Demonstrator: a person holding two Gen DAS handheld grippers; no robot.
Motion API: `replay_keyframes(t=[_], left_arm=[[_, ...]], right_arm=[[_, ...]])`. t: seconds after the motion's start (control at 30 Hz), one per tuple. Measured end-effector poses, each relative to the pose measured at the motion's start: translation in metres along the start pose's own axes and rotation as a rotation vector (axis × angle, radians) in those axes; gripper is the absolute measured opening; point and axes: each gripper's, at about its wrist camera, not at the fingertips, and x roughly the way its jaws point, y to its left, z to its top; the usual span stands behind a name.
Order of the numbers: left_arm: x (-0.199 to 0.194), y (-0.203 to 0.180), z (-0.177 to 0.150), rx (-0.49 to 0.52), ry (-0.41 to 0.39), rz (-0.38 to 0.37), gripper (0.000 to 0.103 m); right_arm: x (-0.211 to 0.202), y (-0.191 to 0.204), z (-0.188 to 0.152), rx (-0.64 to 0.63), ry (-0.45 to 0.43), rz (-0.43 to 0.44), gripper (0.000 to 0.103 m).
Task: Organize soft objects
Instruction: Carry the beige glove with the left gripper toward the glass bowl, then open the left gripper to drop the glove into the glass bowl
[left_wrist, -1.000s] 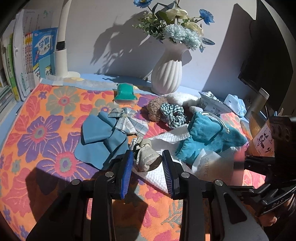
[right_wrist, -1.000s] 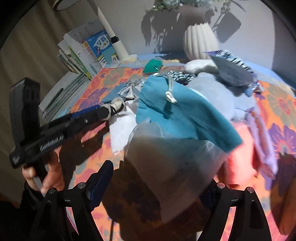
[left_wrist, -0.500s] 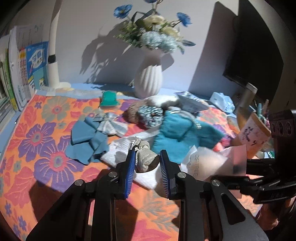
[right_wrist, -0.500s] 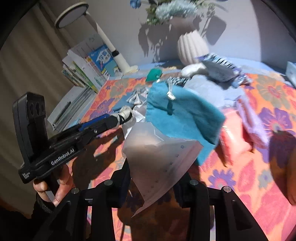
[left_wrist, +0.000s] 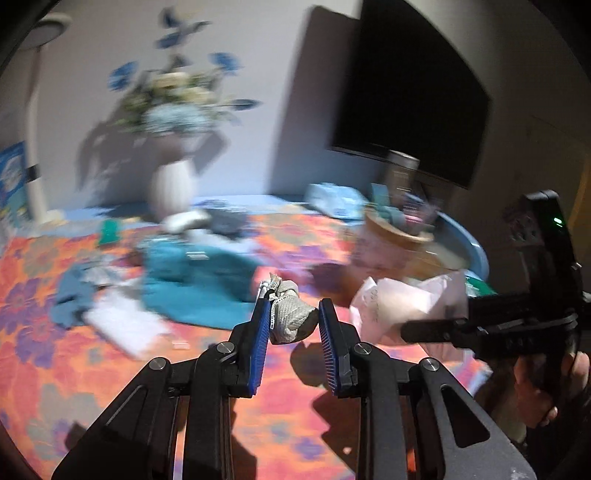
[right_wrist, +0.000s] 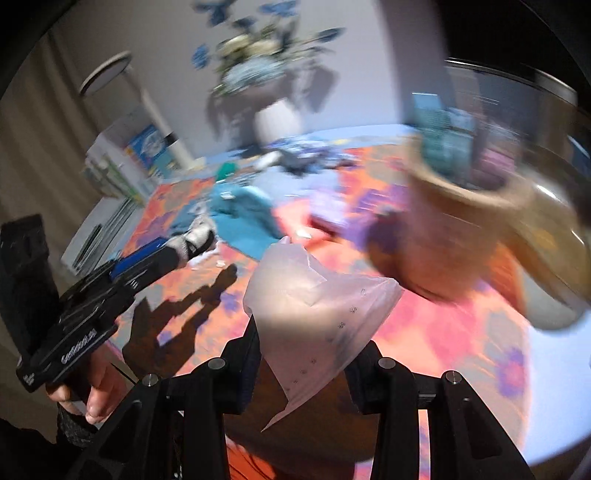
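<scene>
My left gripper (left_wrist: 291, 325) is shut on a small grey woven pouch (left_wrist: 290, 317) and holds it above the floral cloth (left_wrist: 110, 369); the pouch also shows in the right wrist view (right_wrist: 192, 238). My right gripper (right_wrist: 306, 354) is shut on a translucent plastic bag (right_wrist: 314, 306), held in the air; the bag also shows in the left wrist view (left_wrist: 402, 306). A teal plush purse (left_wrist: 195, 280), a blue cloth (left_wrist: 70, 291) and a white tissue (left_wrist: 122, 325) lie on the cloth behind. Both views are blurred.
A white vase with flowers (left_wrist: 173, 184) stands at the back wall. A tan cup holding pens (left_wrist: 391, 240) and a blue basin (left_wrist: 469, 251) stand at the right. A dark screen (left_wrist: 406, 92) hangs behind. Books (right_wrist: 122, 162) stand at the left.
Both grippers have swung to the right and risen, the left with the pouch, the right with the bag. The cup and basin have come into view; the scene is motion-blurred.
</scene>
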Motion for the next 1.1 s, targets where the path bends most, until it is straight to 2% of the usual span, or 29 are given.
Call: replay_keyframes(t=[0.23, 0.4, 0.6, 0.83, 0.87, 0.9, 0.93, 1.0, 1.1], left_arm=[[0.014, -0.100, 0.013, 0.144, -0.008, -0.181, 0.023], [0.033, -0.160, 0.035, 0.224, -0.030, -0.265, 0.023], [0.072, -0.200, 0.068, 0.247, -0.029, -0.296, 0.023], [0.134, -0.213, 0.089, 0.254, 0.028, -0.260, 0.023], [0.142, -0.213, 0.092, 0.256, 0.032, -0.241, 0.027], [0.148, -0.214, 0.093, 0.260, 0.037, -0.226, 0.037], [0.155, -0.213, 0.094, 0.258, 0.045, -0.218, 0.042], [0.163, -0.210, 0.098, 0.243, 0.049, -0.211, 0.063], [0.153, -0.197, 0.103, 0.204, 0.014, -0.245, 0.067]], right_arm=[[-0.072, -0.075, -0.026, 0.143, -0.089, -0.118, 0.039], [-0.125, -0.115, -0.029, 0.217, -0.190, -0.181, 0.039], [-0.153, -0.155, -0.013, 0.308, -0.273, -0.225, 0.039], [-0.129, -0.208, 0.024, 0.464, -0.287, -0.253, 0.039], [-0.125, -0.215, 0.026, 0.478, -0.288, -0.251, 0.039], [-0.119, -0.224, 0.032, 0.498, -0.283, -0.249, 0.047], [-0.115, -0.232, 0.035, 0.508, -0.275, -0.249, 0.061], [-0.110, -0.244, 0.037, 0.538, -0.280, -0.244, 0.063], [-0.109, -0.254, 0.029, 0.568, -0.282, -0.239, 0.063]])
